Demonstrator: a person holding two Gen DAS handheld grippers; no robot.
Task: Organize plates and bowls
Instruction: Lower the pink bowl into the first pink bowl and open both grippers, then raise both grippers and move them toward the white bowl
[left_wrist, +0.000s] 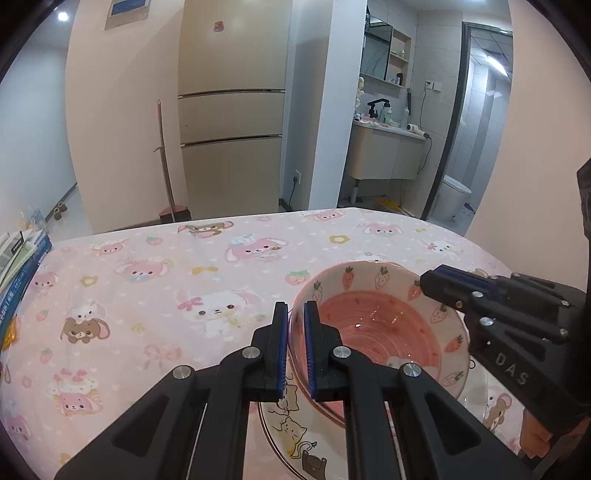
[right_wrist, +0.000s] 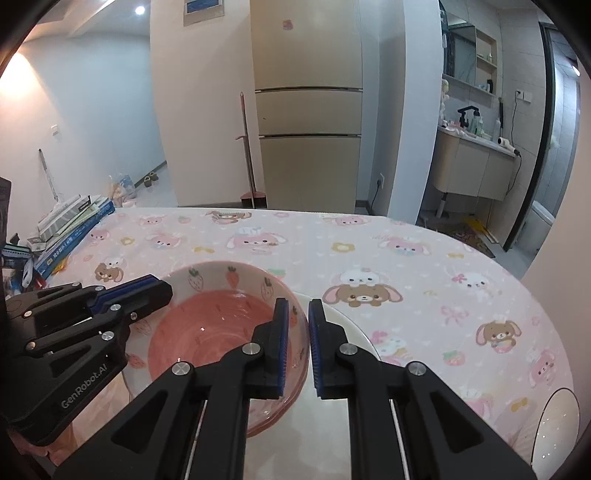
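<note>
A table draped in a pink cloth printed with cartoon rabbits and bears (right_wrist: 406, 258) carries everything here, its far edge facing a tall beige refrigerator (right_wrist: 308, 110) and an open washroom with a vanity (right_wrist: 472, 166). At the table's left edge lies a stack of books with blue spines (right_wrist: 70, 229). Near the front edge sits a white ceramic plate decorated with little cats (left_wrist: 291, 432), and directly above it is a round ceramic bowl with a pink interior and strawberry and carrot drawings around its pale wall (left_wrist: 373, 317); whether the bowl's base touches the plate cannot be told. The left gripper (left_wrist: 294, 347), black with blue pads, is clamped narrowly on the bowl's left rim, one finger inside and one outside. The right gripper (right_wrist: 297, 345) pinches the opposite rim the same way. Part of another white, dark-rimmed plate (right_wrist: 557, 424) shows at the table's front right corner, well apart from the bowl.
</note>
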